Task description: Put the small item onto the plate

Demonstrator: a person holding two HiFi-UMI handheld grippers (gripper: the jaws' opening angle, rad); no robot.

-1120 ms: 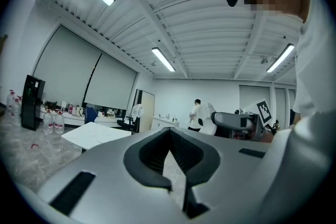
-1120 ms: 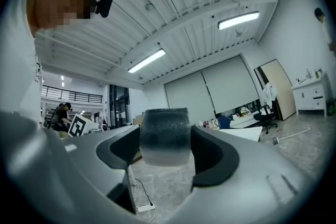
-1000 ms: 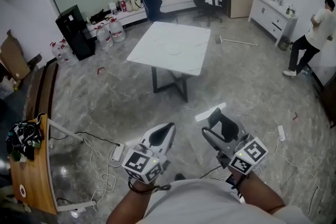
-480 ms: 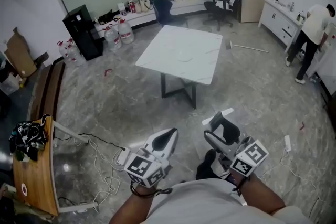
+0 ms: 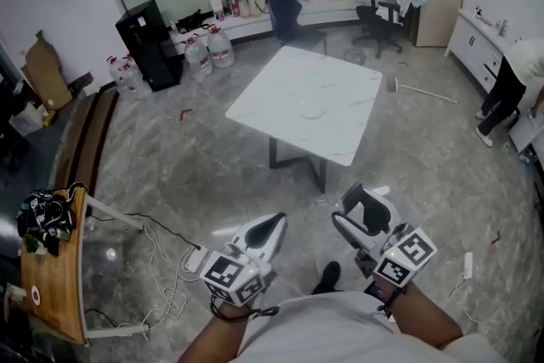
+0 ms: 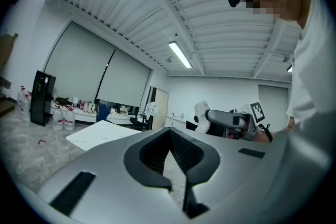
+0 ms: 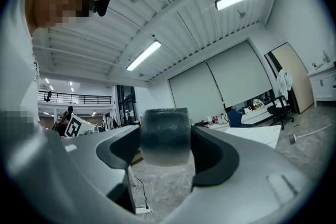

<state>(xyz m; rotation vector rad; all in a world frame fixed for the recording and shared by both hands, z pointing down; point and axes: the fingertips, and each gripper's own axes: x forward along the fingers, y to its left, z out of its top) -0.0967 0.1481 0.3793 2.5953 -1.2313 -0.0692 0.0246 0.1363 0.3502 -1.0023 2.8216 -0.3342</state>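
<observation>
1. The right claw (image 7: pixel 164 140) is pinching the small item (image 7: pixel 164 132), a dark, short cylinder with a rough surface. Its two jaws press on the item from both sides.
2. The small item is up in the air in this claw, just in front of the person's body and well apart from the plate.
3. In the head view the right claw (image 5: pixel 360 211) is low in the picture, at the right. The item itself cannot be made out there.
4. The left claw (image 6: pixel 169 136) has its jaws pressed together at the tips, and nothing is between them. In the head view the left claw (image 5: pixel 265 227) is beside the right one, at about the same height.
5. The plate (image 5: pixel 313 109) is a pale round shape, hard to see, and lies near the middle of the white tabletop (image 5: pixel 272 98).
6. Both claws are above the grey marble floor (image 5: pixel 212 157), on the near side of the tabletop and not over it.
7. Behind the tabletop stand a dark chair (image 5: pixel 289 13), some water bottles (image 5: pixel 219 47) and a black cabinet (image 5: pixel 151 42).
8. A person (image 5: pixel 510 81) stands at the right edge of the head view, near a white cupboard (image 5: pixel 480 42).
</observation>
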